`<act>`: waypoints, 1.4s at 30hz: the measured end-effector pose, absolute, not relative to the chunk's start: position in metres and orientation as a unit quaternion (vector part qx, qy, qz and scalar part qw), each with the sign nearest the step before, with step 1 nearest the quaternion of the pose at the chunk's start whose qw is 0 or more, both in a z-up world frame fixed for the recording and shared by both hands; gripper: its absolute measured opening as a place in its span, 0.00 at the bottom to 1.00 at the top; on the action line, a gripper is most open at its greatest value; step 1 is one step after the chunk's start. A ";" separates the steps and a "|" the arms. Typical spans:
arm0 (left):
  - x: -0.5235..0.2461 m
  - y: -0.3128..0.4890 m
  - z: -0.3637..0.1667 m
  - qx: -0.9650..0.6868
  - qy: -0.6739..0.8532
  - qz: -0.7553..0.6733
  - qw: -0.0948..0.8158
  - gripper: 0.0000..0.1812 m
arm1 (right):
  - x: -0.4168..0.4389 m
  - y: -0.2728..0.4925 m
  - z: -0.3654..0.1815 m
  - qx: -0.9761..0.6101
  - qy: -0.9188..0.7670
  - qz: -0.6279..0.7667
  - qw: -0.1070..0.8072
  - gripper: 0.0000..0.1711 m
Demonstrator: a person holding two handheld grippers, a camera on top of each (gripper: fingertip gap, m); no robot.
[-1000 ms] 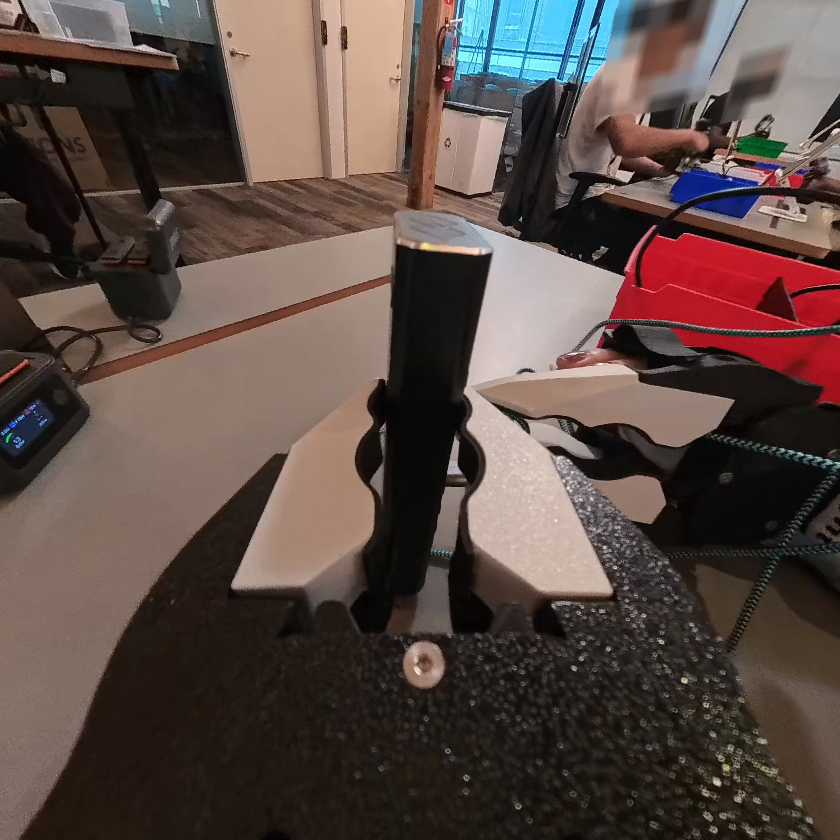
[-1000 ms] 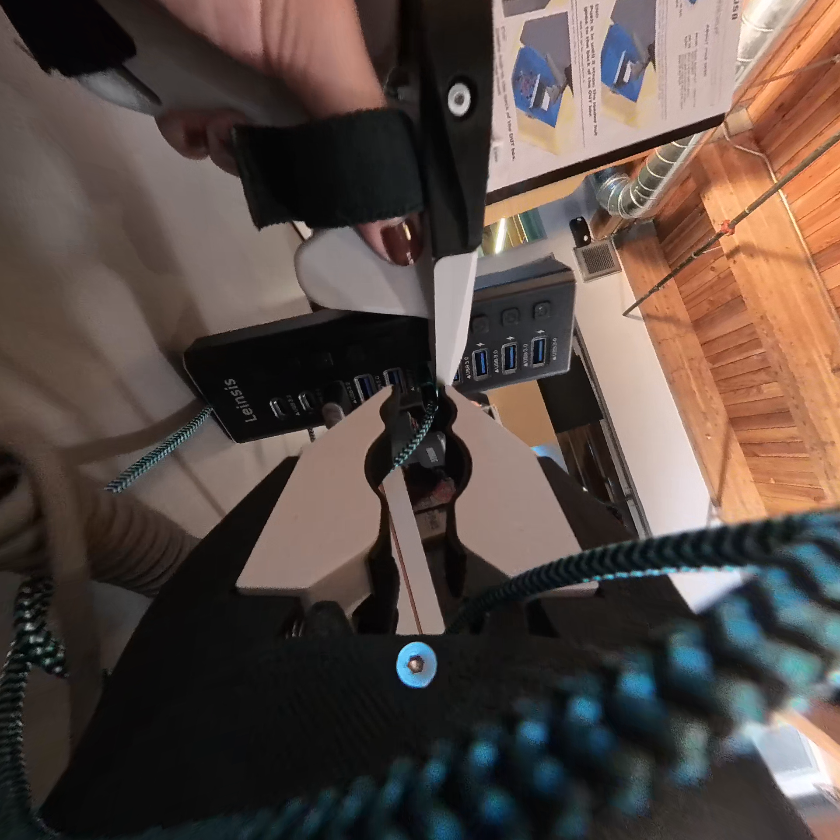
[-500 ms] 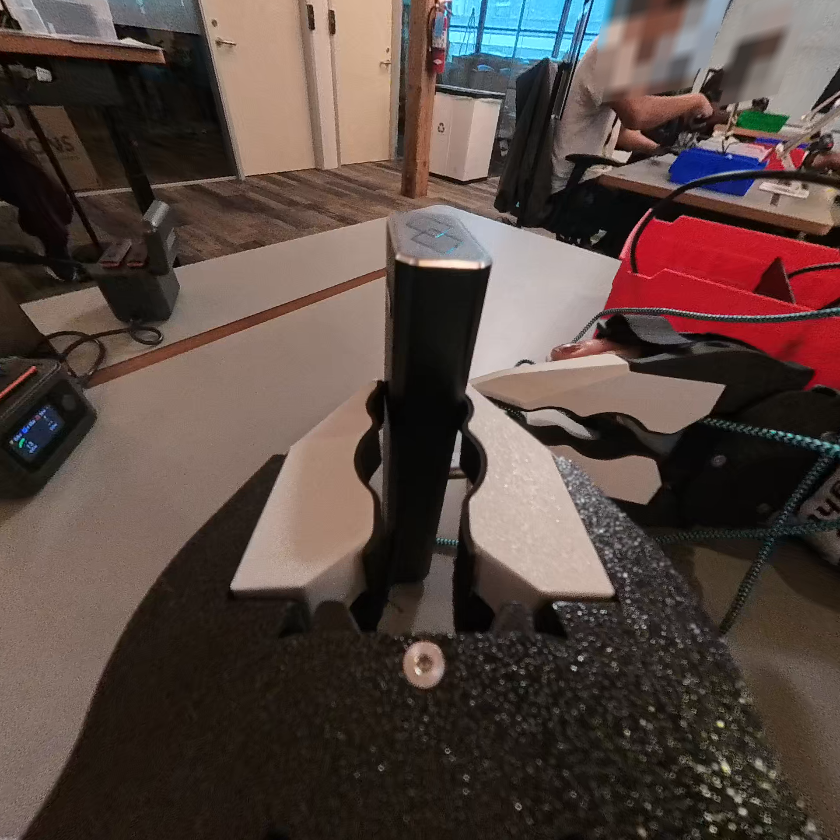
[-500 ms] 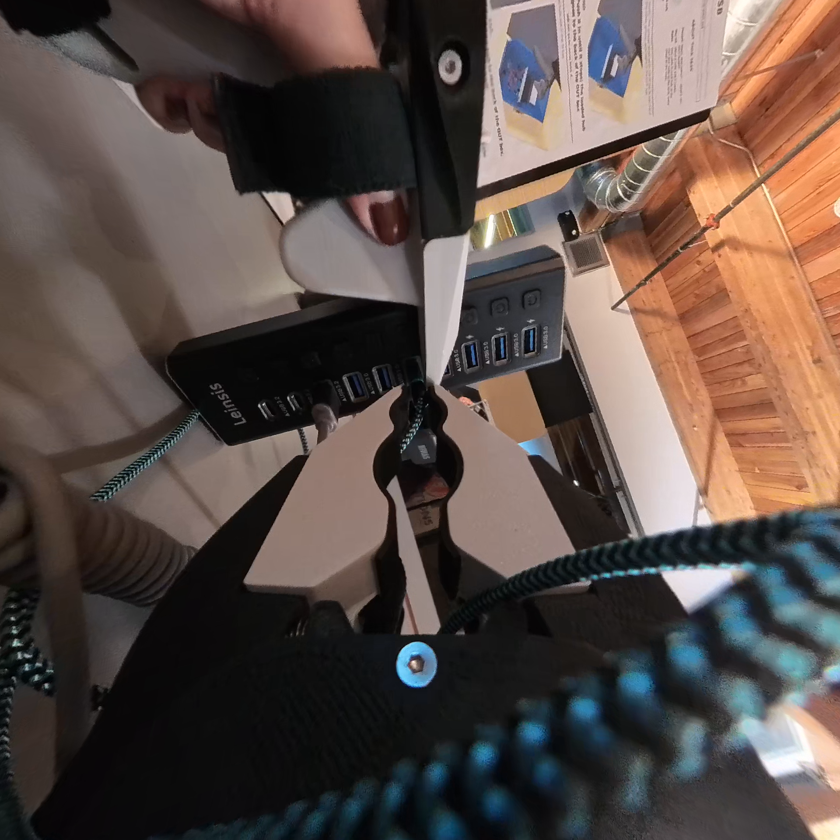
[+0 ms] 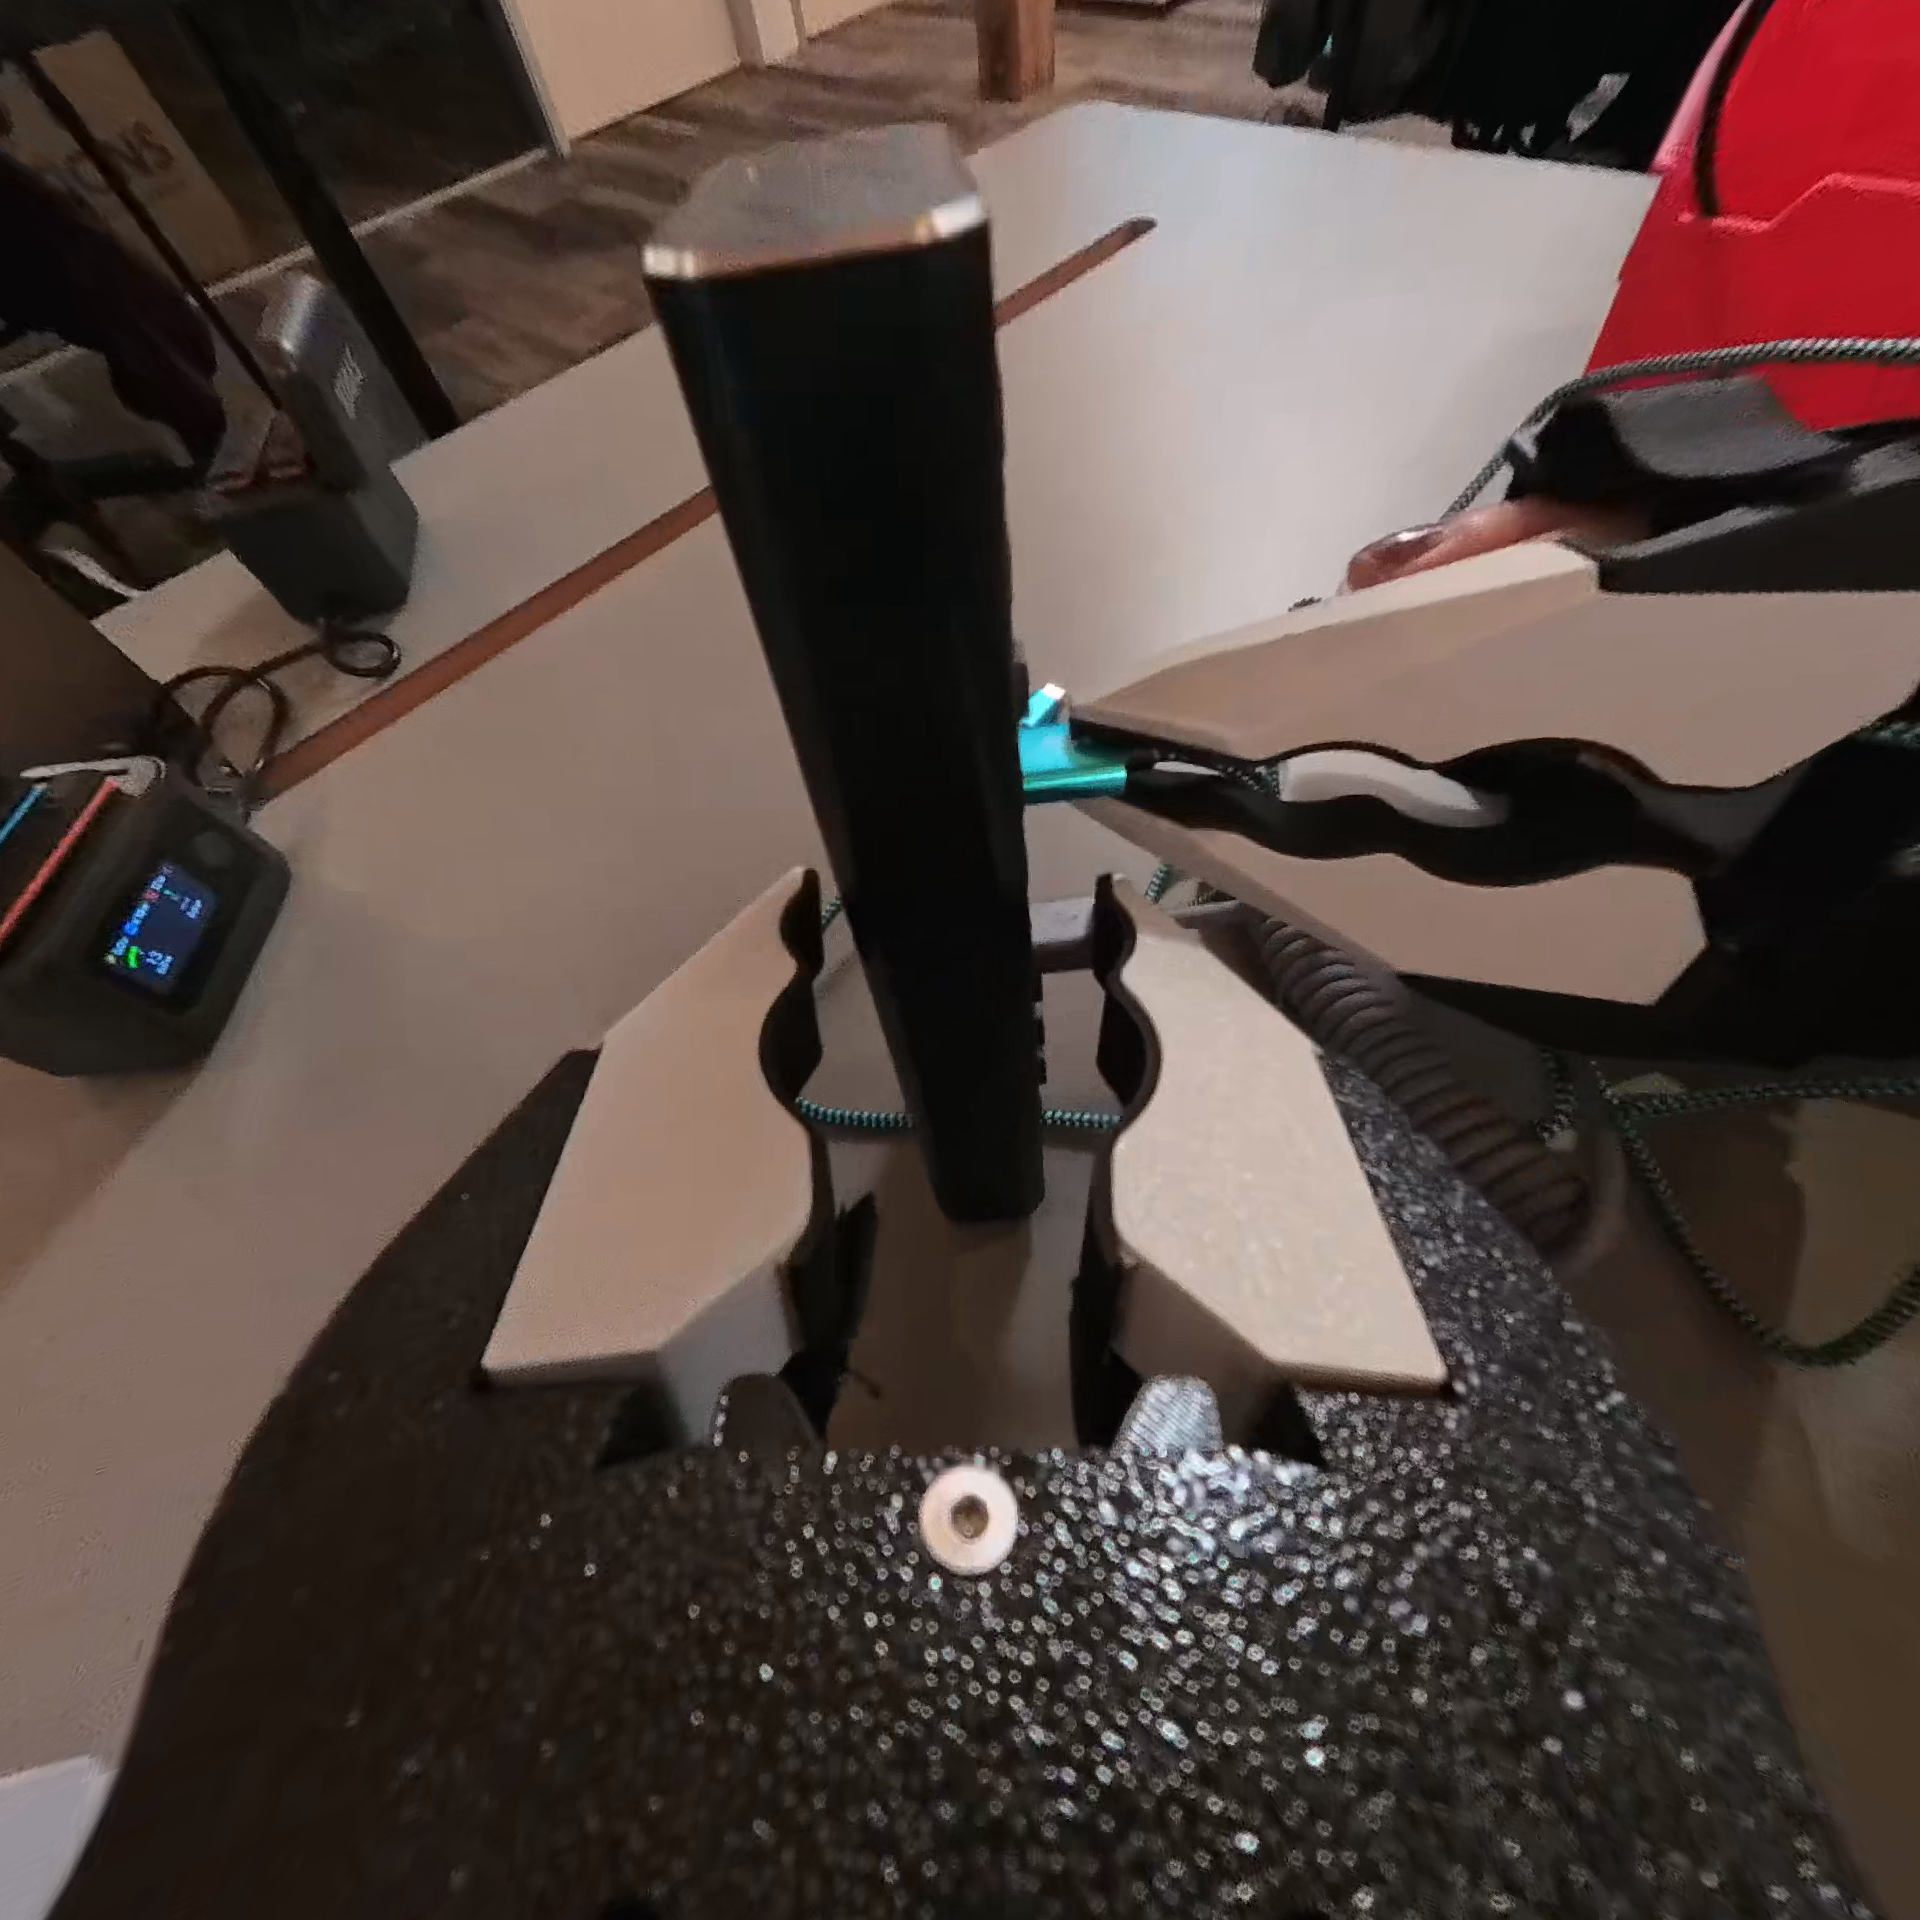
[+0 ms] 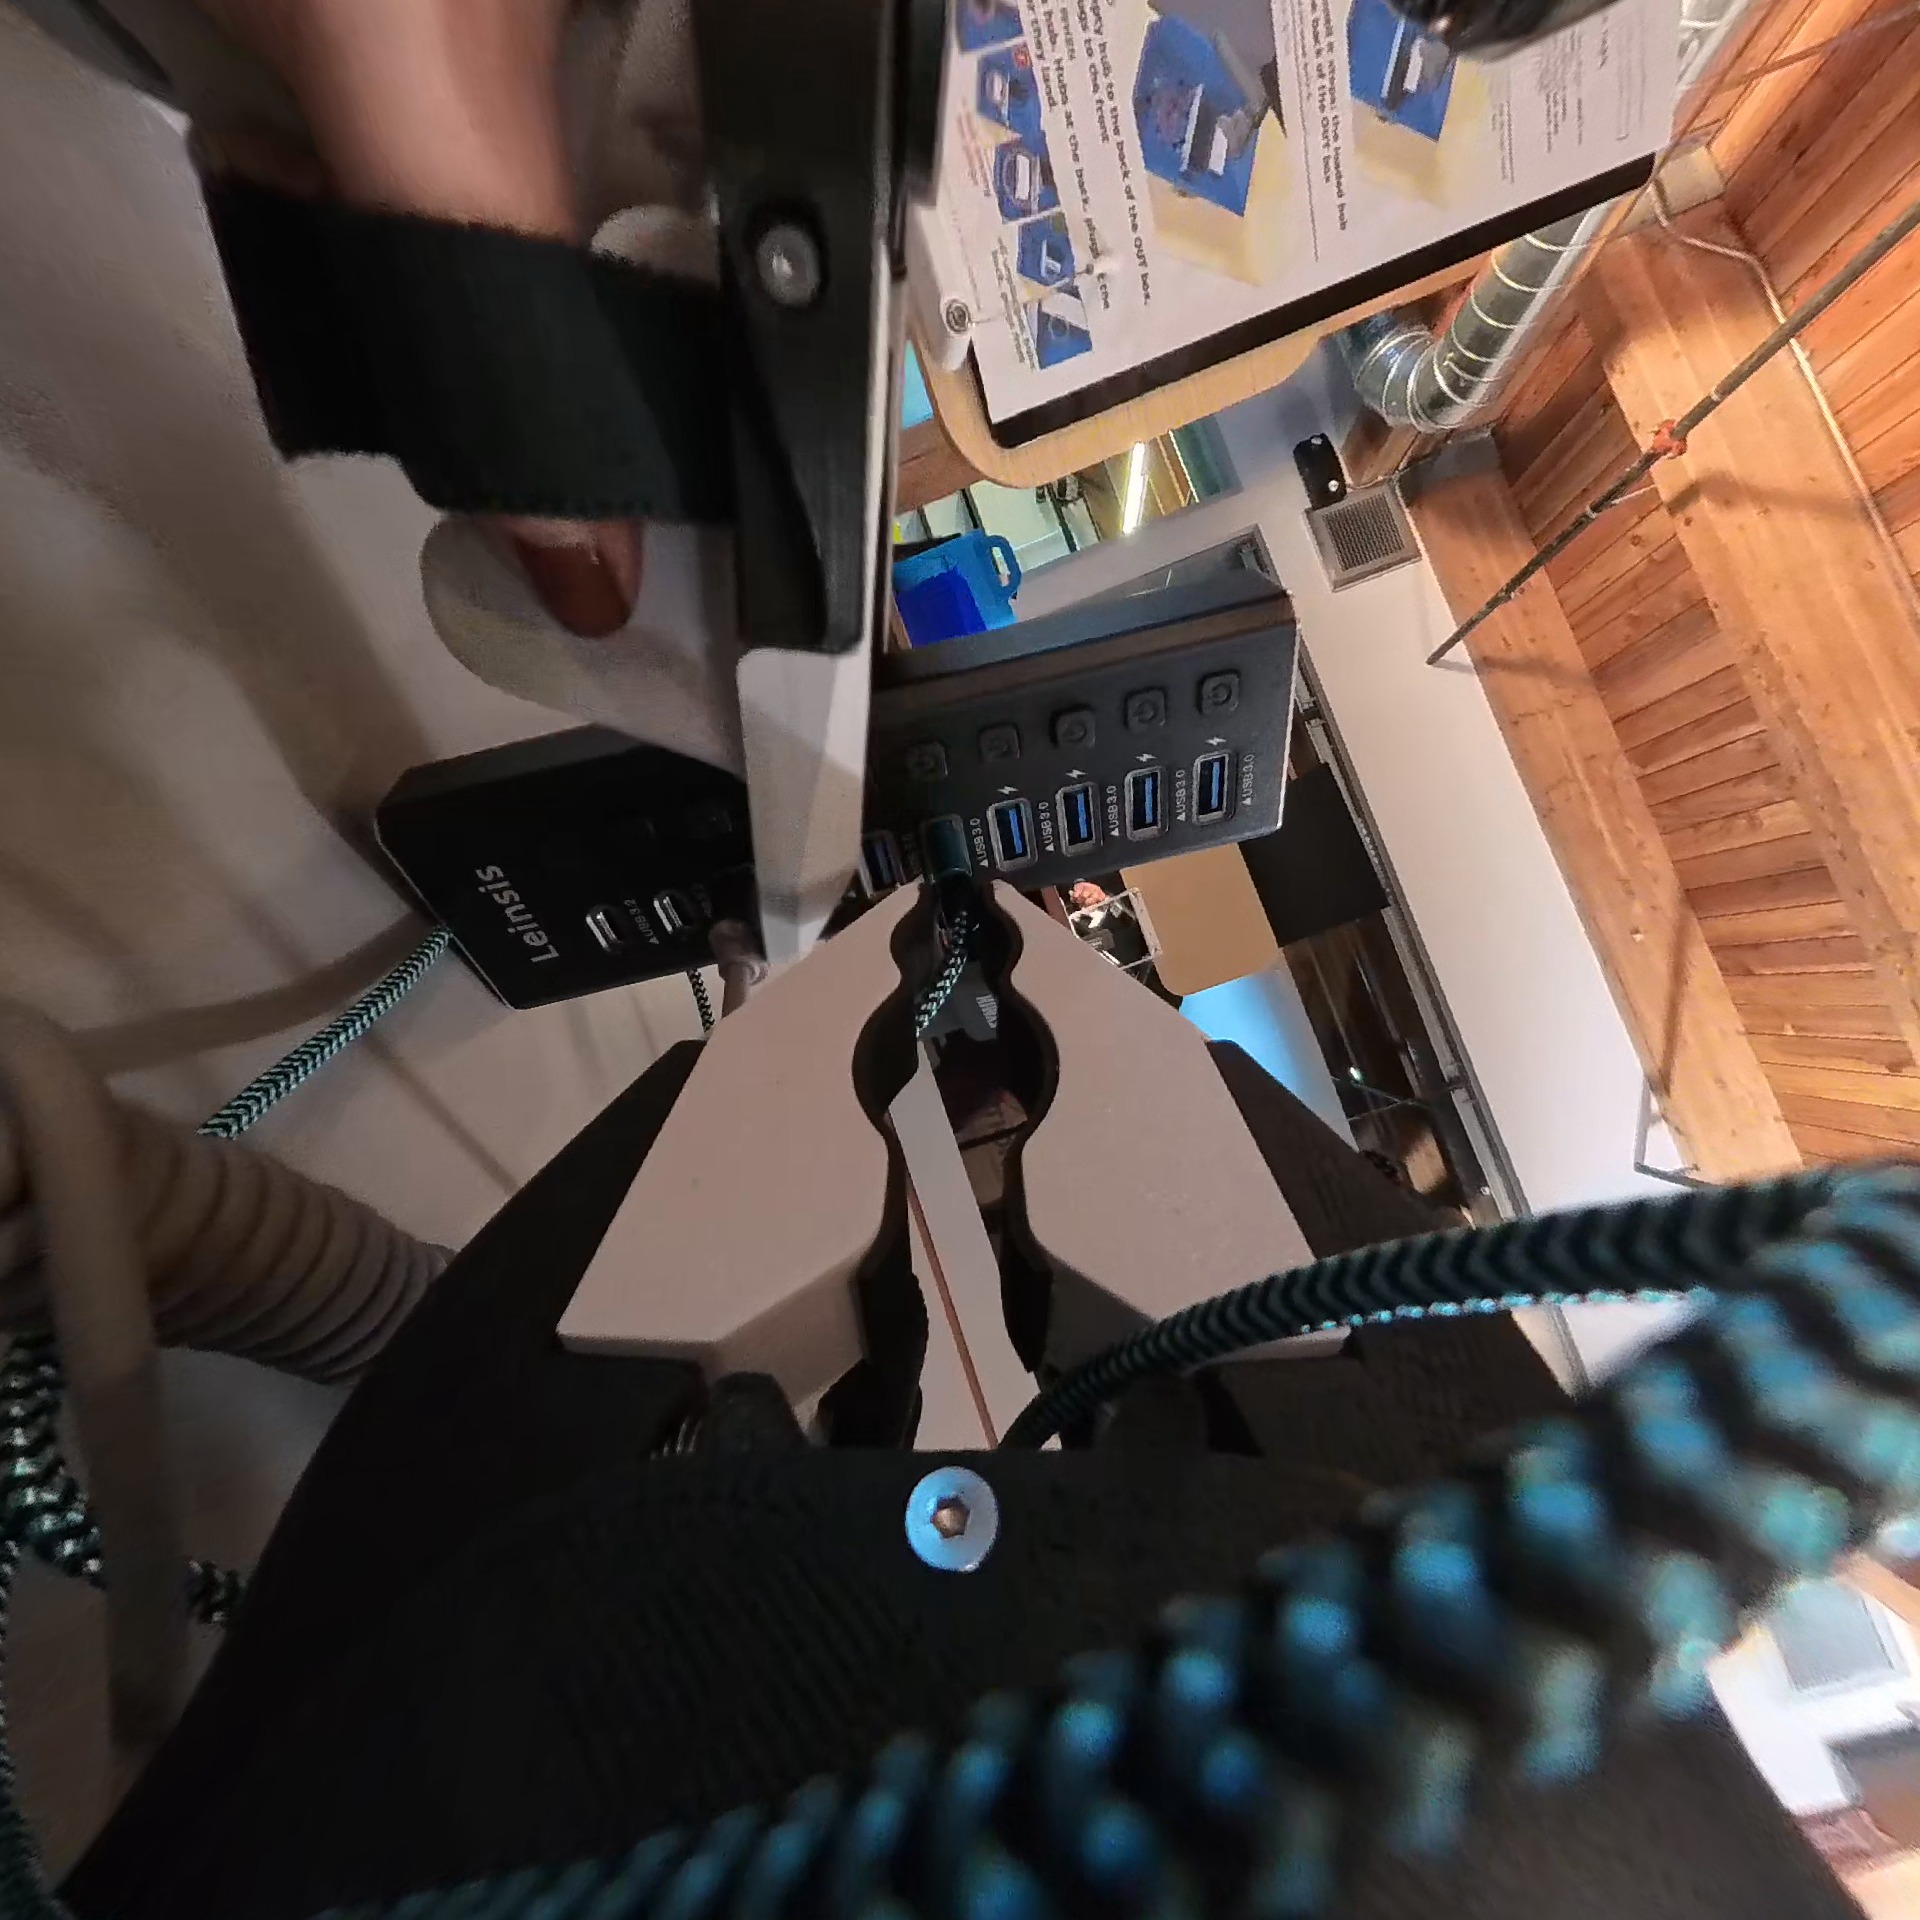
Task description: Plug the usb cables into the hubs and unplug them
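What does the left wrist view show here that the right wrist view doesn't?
Only the left wrist view shows the hub's plain back and capped end, standing between the left tool's open jaws, plus the small screen device and red bin. Only the right wrist view shows the hub's port face: blue USB ports, a button row, and a poster on the wall. Both show the hub, the right tool pinching the teal-braided cable just behind its plug at the hub, and the table.

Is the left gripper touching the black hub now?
Apart. In the left wrist view the left gripper is open, and bare gaps show between each finger and the black hub.
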State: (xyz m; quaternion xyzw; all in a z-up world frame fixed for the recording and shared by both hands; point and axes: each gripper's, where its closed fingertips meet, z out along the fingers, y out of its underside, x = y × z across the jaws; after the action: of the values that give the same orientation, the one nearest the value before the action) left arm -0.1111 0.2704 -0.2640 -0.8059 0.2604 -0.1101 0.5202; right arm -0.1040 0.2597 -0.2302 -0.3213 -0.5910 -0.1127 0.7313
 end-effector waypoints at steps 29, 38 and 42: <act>-0.104 0.282 -0.272 -0.814 0.202 -0.133 0.528 0.15 | -0.106 0.262 -0.231 -0.334 -0.611 -0.183 0.694 0.03; -0.101 0.286 -0.271 -0.809 0.183 -0.137 0.541 0.15 | -0.102 0.264 -0.231 -0.346 -0.606 -0.203 0.687 0.03; -0.096 0.289 -0.272 -0.806 0.205 -0.148 0.535 0.15 | -0.098 0.268 -0.231 -0.399 -0.597 -0.088 0.691 0.04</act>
State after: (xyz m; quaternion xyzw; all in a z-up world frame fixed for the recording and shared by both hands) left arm -0.0964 0.2892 -0.2719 -0.8065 0.2050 -0.1476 0.5346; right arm -0.0975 0.2677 -0.2309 -0.3989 -0.5966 -0.0875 0.6908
